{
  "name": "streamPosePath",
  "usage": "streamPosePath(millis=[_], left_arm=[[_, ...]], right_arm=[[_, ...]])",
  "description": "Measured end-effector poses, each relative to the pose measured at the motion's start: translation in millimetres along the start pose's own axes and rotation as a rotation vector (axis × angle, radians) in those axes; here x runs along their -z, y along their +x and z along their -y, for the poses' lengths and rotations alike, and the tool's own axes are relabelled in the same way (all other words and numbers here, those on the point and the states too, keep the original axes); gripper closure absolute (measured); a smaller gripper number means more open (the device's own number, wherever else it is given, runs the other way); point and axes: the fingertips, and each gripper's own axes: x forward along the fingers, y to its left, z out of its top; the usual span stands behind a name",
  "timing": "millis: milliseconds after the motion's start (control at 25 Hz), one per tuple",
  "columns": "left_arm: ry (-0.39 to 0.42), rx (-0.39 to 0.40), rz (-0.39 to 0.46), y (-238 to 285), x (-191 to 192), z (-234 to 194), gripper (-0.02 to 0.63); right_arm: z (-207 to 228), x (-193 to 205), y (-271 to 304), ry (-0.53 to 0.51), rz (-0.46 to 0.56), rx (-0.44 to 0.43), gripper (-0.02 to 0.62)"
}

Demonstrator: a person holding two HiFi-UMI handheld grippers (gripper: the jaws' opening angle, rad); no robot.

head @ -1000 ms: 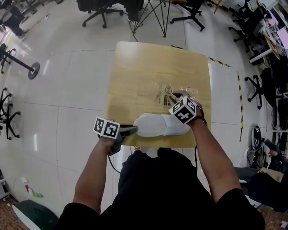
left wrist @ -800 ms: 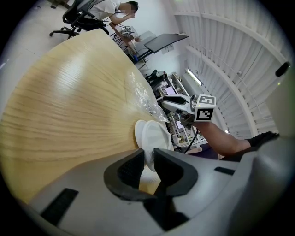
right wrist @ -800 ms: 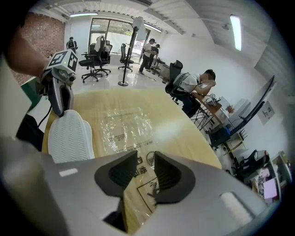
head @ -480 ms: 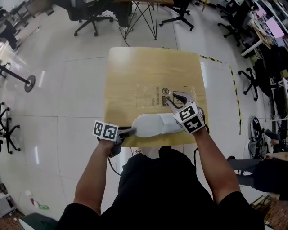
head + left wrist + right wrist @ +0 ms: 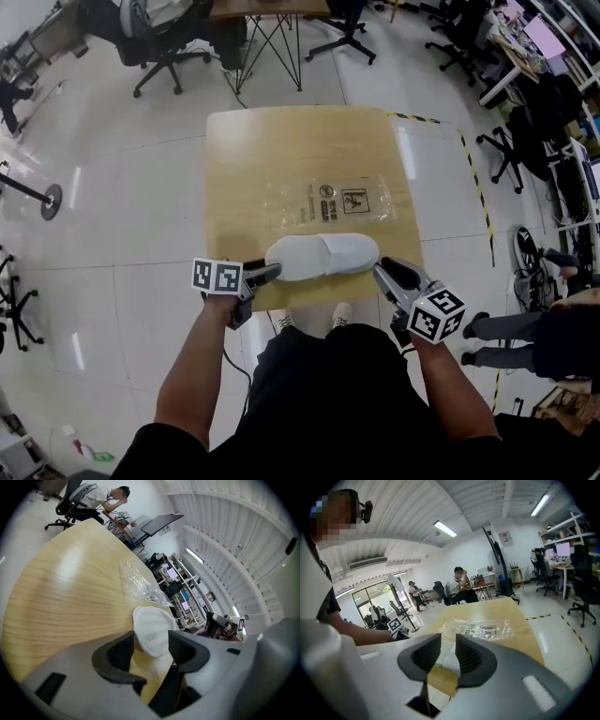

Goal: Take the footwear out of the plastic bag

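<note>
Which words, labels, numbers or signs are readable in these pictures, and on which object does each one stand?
Nothing can be read as words or numbers.
plastic bag: black printed lines and a boxed symbol, too small to read.
left marker cube and right marker cube: black-and-white square patterns, no letters.
</note>
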Motion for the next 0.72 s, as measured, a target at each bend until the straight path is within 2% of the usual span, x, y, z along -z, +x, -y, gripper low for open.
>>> streamPosePath(millis=[80,160,280,360,440,520,600,640,720], left_arm=[[0.004,-0.040,0.024,-2,-2,-2,0.364],[0.001,-0.077,0.077,-9,-6,-1,0.364],[0.022,-0.122,0.160,-27,-7,9,0.368],[0.070,-0.154,0.190,-39,0,26,0.395],[0.146,-0.178,0.220,-45,13,58,0.507],[0.219,-0.166,0.261,-44,26,105,0.597],[0.252,-0.130,0.300,-32,43,153,0.600],[0.261,-0.111,0.308,-22,54,175,0.600],[0.290,-0.081,0.289,3,85,215,0.600]], right_arm=[[6,4,-12,0.025,0.012,0.009,0.509],[11,3,-25,0.072,0.051,0.008,0.549],[11,-5,-48,0.212,0.153,-0.051,0.594],[7,-14,-67,0.373,0.246,-0.147,0.595],[-3,-23,-92,0.552,0.349,-0.285,0.595],[-15,-28,-121,0.678,0.446,-0.441,0.595],[-28,-25,-150,0.704,0.491,-0.555,0.595],[-32,-19,-162,0.678,0.480,-0.578,0.595],[-37,5,-181,0.588,0.410,-0.555,0.595]])
